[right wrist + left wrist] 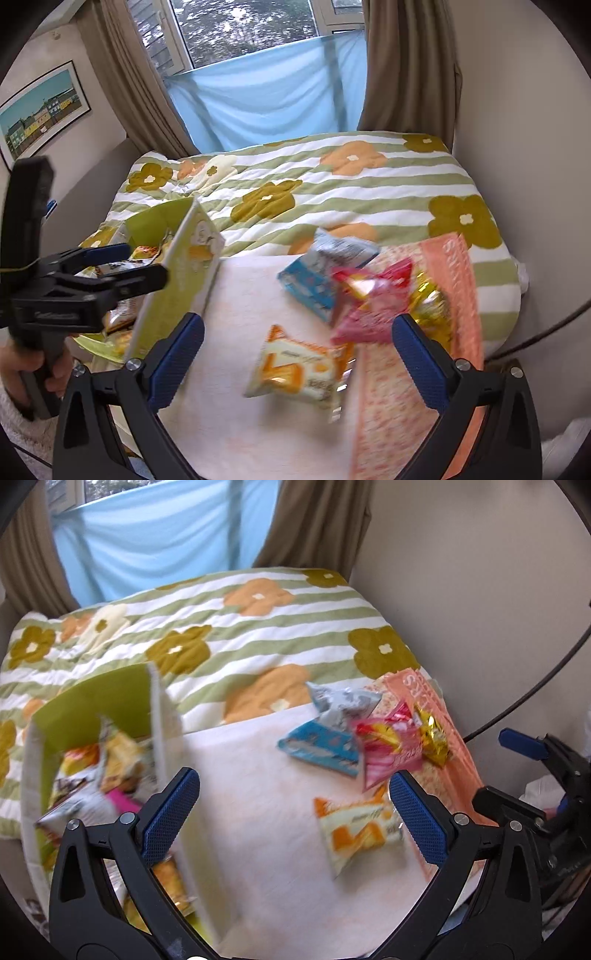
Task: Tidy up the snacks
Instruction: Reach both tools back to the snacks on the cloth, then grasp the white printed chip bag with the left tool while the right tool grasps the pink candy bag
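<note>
Blue-padded left gripper (291, 816): wide apart, empty | right gripper (297, 356): wide apart, empty, above orange-white snack packet (295, 369)

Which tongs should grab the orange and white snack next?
Probably the right tongs: they are open with the orange and white snack lying between their tips. The left tongs, also open, sit nearer the green box.

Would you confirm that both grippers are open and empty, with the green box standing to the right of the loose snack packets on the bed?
One detail is off: the green box stands to the left of the loose snack packets, not the right, as the right wrist view shows. The rest holds: the left gripper and the right gripper are both open and empty.
</note>
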The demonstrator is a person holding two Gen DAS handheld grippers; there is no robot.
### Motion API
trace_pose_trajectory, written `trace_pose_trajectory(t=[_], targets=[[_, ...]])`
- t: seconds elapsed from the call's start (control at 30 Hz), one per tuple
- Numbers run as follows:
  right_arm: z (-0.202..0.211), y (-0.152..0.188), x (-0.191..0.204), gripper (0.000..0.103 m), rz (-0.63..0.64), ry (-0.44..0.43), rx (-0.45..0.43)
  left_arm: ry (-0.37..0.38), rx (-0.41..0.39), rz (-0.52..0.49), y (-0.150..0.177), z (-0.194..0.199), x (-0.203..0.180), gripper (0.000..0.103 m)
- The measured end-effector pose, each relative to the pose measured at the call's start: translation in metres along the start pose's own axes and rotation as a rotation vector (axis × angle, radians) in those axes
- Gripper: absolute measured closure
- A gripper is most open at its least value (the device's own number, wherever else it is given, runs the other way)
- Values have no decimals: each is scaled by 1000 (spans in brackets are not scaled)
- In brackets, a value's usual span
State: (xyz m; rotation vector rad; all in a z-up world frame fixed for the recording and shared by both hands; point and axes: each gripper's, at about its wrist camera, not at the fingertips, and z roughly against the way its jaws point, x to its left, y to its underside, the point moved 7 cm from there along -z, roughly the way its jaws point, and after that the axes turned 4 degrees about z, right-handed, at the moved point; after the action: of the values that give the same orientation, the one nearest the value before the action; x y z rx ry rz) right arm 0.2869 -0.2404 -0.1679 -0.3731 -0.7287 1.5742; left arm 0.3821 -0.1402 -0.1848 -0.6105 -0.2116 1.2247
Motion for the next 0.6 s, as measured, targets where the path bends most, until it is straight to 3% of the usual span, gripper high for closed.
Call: trace_pose_trajectory(t=[0.2,0.4,0.6], targets=[[-30,-14,-31,2,109,-41,69,-23,36,14,-27,-41,-24,1],[-75,-11,-40,2,137,-111,131,-46,117,-12,-41,-94,-35,1],[-93,-15,-61,2,93,-79,144,-20,200,-18,-42,-144,-41,1]])
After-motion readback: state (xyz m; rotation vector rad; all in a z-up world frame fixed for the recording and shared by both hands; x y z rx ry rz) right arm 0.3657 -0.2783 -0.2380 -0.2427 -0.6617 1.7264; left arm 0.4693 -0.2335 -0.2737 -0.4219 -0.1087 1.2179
